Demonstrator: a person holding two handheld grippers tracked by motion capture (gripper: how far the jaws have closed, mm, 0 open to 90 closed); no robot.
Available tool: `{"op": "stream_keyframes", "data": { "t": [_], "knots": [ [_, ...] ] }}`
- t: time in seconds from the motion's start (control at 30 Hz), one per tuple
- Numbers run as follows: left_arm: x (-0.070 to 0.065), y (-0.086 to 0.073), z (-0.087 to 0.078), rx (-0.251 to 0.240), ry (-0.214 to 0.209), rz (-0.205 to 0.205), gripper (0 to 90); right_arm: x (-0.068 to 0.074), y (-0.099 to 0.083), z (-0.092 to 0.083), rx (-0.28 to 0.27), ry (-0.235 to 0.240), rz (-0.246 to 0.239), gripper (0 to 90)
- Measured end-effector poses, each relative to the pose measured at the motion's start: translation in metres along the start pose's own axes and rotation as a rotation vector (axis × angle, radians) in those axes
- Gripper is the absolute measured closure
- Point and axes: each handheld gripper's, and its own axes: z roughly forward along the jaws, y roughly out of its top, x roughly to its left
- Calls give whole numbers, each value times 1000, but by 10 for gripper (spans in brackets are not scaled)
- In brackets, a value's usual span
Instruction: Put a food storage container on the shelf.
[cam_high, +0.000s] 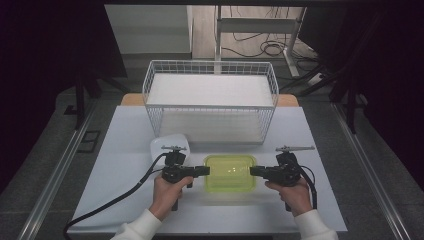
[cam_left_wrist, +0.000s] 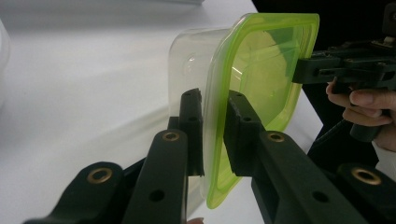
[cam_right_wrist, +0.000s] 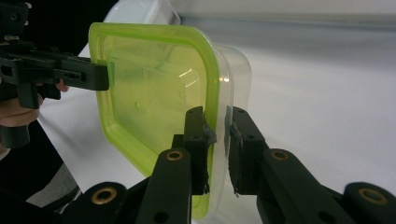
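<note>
A clear plastic container (cam_high: 230, 172) with a translucent green lid (cam_left_wrist: 261, 70) sits on the white table near its front edge. My left gripper (cam_high: 206, 170) holds its left rim, jaws closed on the lid's edge (cam_left_wrist: 214, 95). On the opposite rim my right gripper (cam_high: 253, 171) is clamped, the rim caught between its fingertips (cam_right_wrist: 217, 114). Each gripper view shows the other gripper pinching the far side: the right gripper (cam_left_wrist: 322, 67) and the left gripper (cam_right_wrist: 88, 74). The clear tub (cam_right_wrist: 236, 70) bulges behind the lid.
A white square dish (cam_high: 169, 145) lies just behind my left gripper. Farther back a white wire basket (cam_high: 210, 100) stands across the table's middle. Black cables trail from both grippers toward the front edge.
</note>
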Motion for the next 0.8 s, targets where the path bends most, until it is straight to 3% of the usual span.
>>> {"op": "stream_keyframes", "data": {
  "t": [0.33,0.6,0.8],
  "knots": [
    [-12,6,-13,-37,4,77,788,11,8,-12,-55,2,-68,782],
    [-17,11,-22,-61,4,113,789,18,14,-18,-86,6,-110,781],
    [-22,21,-38,-93,2,154,786,27,21,-21,-110,12,-149,778]
  ]
}}
